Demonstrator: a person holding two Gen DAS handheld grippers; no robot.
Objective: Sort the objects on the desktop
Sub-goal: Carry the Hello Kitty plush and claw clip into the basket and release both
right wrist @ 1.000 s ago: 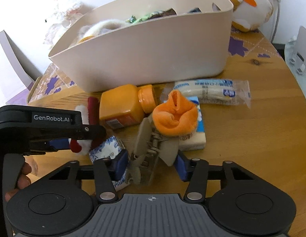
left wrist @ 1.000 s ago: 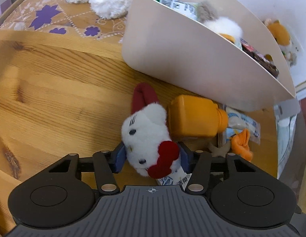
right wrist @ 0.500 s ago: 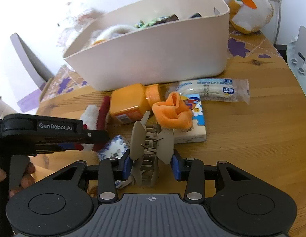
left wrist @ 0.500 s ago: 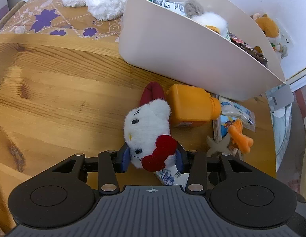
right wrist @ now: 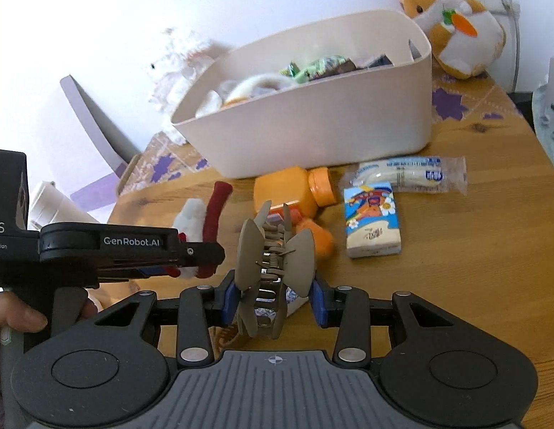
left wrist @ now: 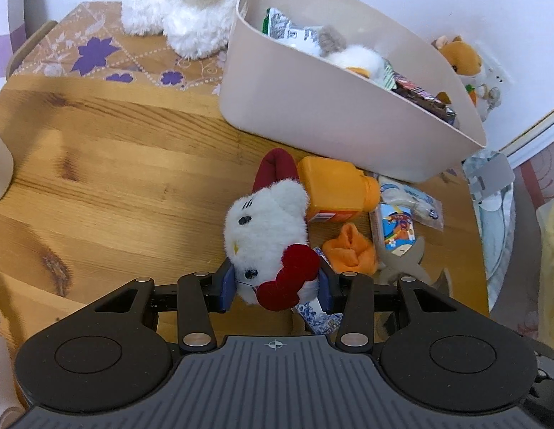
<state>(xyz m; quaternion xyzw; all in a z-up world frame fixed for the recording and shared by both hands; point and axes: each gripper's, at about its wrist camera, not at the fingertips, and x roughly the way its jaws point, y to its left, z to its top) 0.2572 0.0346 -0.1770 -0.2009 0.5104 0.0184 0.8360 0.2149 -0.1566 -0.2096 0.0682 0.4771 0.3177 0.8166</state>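
Underneath, fluffy white plush cat (left wrist: 264, 230)

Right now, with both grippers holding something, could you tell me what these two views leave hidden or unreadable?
- Left wrist view: the blue-patterned packet is mostly covered by the cat plush and the left gripper.
- Left wrist view: the hair claw is cut by the gripper's arm.
- Right wrist view: the bin wall hides its lower contents.
- Right wrist view: the fluffy white toy behind the bin is blurred and washed out.
- Both views: packet print is too small to read.
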